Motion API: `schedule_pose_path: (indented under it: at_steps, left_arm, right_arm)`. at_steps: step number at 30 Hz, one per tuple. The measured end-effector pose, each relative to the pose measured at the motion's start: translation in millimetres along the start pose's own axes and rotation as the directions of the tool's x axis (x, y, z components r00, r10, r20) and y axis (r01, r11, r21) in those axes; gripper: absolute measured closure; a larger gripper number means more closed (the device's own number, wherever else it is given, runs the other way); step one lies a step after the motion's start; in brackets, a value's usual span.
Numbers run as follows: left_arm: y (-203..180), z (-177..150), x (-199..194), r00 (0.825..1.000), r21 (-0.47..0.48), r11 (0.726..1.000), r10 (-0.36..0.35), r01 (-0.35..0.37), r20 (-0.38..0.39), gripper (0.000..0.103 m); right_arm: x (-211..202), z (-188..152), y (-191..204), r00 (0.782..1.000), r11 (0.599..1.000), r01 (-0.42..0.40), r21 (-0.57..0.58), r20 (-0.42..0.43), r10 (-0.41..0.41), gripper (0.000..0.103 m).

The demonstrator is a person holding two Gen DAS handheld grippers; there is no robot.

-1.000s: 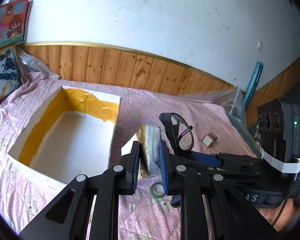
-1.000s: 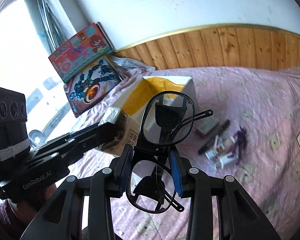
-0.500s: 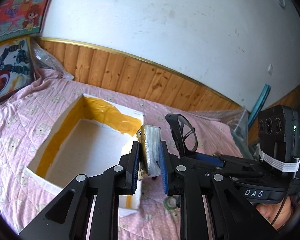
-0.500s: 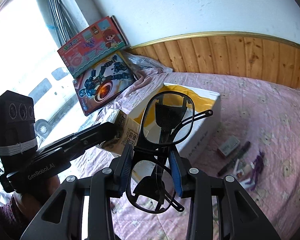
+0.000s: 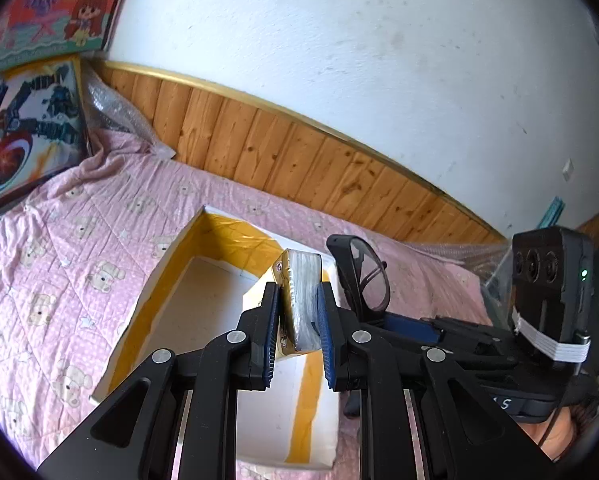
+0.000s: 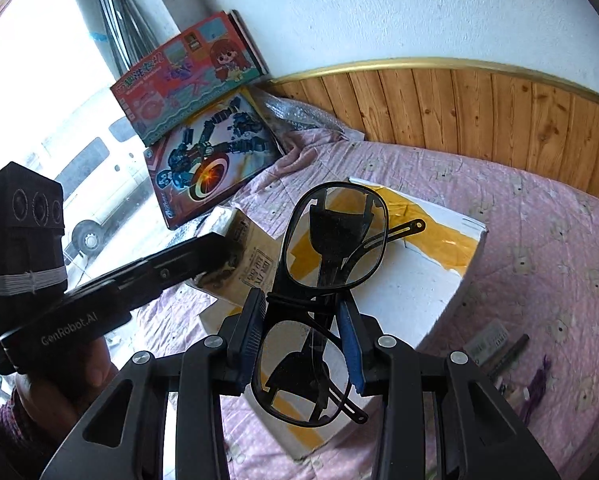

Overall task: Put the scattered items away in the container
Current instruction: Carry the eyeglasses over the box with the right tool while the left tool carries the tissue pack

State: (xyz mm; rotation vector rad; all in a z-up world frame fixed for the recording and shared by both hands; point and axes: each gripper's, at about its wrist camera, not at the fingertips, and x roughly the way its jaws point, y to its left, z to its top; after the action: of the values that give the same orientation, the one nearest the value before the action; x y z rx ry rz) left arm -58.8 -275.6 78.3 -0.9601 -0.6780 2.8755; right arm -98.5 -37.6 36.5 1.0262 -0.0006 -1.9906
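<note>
Both loads hang over the open white box point(image 5: 167, 312), which sits on the pink bear-print bedspread point(image 5: 59, 264) with yellow tape lining its inner walls, so the risk from here lies in the release. The left tongs point(image 5: 298, 312) are drawn narrow and clamped on a small tissue pack point(image 5: 299, 300), a yellow printed wrapper with a clear face showing white folded sheets; it stands on edge, held only by its lower part. The pack is soft, so it could tip as the pads let go and catch on the box rim rather than fall flat inside. The right tongs point(image 6: 305, 344) are part closed on black-framed glasses point(image 6: 331, 248), gripped near the bridge with 1 lens above the pads and 1 below, the arms folded and 1 arm poking out to the side. That arm could snag on a pad or on the box wall at release, and a drop from height might scratch the lenses or land them on the pack. The 2 tongs also sit close together, so a bump between them could knock either item loose. Several small items point(image 6: 499, 344) lie on the bedspread beside the box, not yet tidied.
</note>
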Motion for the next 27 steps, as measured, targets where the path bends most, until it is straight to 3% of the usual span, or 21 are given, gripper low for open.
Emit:
schedule_pose_path:
  at_steps: [14, 27]
  left_arm:
    - [25, 26, 89, 0.989, -0.048, 0.998, 0.024, -0.032, -0.144, 0.085]
    - [48, 24, 176, 0.950, -0.079, 0.992, 0.067, -0.095, -0.305, 0.085]
  right_arm:
    - [73, 31, -50, 0.994, 0.999, 0.033, 0.037, -0.110, -0.029, 0.065]
    - [136, 41, -83, 0.968, 0.997, 0.082, 0.015, -0.238, -0.076, 0.065]
